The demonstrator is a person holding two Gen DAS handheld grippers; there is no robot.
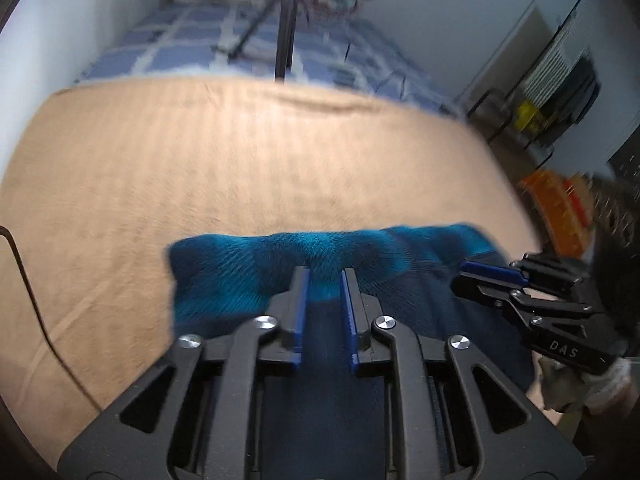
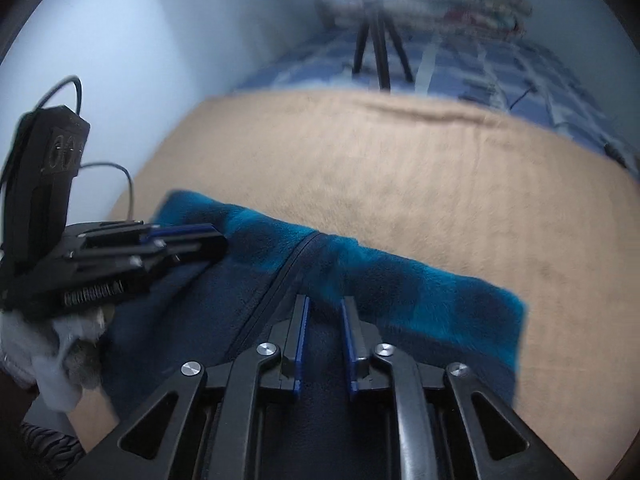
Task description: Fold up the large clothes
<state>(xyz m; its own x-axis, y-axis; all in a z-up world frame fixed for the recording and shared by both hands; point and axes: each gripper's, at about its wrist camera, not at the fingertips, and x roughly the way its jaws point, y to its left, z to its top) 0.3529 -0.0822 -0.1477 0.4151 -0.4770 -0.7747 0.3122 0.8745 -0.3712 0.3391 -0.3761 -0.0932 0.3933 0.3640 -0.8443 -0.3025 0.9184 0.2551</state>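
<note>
A folded fleece garment, teal-and-navy checked outside and plain navy inside with a zip, lies on the tan blanket (image 1: 200, 168) near its front edge; it shows in the left wrist view (image 1: 248, 264) and the right wrist view (image 2: 432, 300). My left gripper (image 1: 325, 276) hangs just above the garment's teal fold, jaws a little apart with nothing between them; it also shows in the right wrist view (image 2: 208, 236). My right gripper (image 2: 323, 304) is likewise slightly open and empty over the fold; it also shows in the left wrist view (image 1: 464, 272).
A black tripod (image 1: 285, 32) stands on a blue checked bedspread (image 1: 192, 48) beyond the blanket, with piled bedding behind. A wall runs along the left. Orange crates (image 1: 560, 208) and a rack (image 1: 560, 92) stand to the right. A black cable (image 1: 28, 280) crosses the blanket's left side.
</note>
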